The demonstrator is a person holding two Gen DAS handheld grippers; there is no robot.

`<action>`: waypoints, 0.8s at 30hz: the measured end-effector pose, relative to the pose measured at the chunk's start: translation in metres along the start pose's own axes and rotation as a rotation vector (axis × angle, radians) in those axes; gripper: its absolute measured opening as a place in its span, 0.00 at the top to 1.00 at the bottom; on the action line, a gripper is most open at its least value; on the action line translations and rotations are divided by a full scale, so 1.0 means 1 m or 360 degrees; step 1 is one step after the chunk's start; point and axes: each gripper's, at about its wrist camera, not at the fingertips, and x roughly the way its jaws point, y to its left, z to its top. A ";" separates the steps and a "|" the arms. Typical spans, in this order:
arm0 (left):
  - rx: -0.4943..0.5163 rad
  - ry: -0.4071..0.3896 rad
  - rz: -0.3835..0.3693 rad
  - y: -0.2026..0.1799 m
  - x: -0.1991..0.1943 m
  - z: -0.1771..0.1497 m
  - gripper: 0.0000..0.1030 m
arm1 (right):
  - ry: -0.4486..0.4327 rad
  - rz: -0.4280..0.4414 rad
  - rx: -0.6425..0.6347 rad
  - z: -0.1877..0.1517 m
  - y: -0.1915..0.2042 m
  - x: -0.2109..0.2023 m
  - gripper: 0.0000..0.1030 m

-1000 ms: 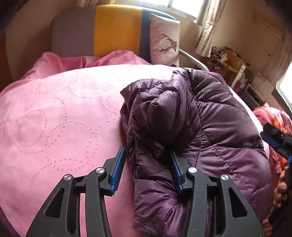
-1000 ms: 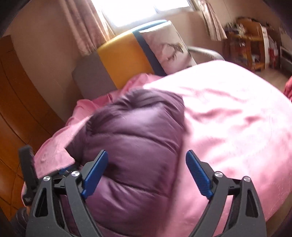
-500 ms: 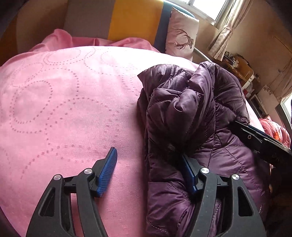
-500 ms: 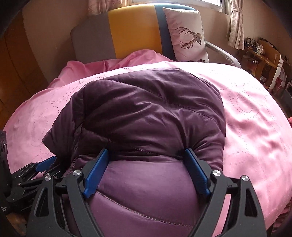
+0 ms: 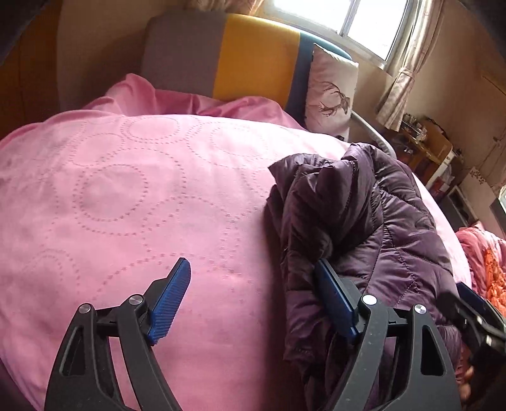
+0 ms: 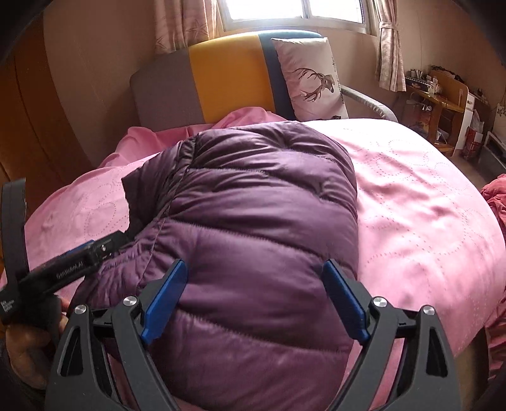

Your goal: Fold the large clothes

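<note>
Small white lettering runs along the black body of the left gripper (image 6: 72,265) seen at the lower left of the right wrist view, with more white print on its strap end, but both are too small and blurred to make out any word.

Daylit window (image 6: 294,14) with pale patterned curtains (image 6: 390,53); grey, yellow and blue padded headboard (image 6: 221,76); cluttered wooden shelf (image 6: 439,101) against beige wall.
</note>
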 end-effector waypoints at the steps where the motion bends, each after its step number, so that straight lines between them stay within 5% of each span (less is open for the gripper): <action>1: 0.0004 -0.0009 0.0025 0.000 -0.004 -0.002 0.23 | -0.0003 -0.0017 -0.0033 -0.006 0.006 -0.004 0.15; 10: 0.0052 -0.0165 0.0126 0.001 -0.057 -0.019 0.13 | -0.0054 -0.0042 -0.0052 -0.034 0.029 -0.038 0.06; 24: 0.0130 -0.0346 0.0126 -0.012 -0.109 -0.053 0.04 | -0.0257 -0.0299 0.0100 -0.060 0.038 -0.089 0.02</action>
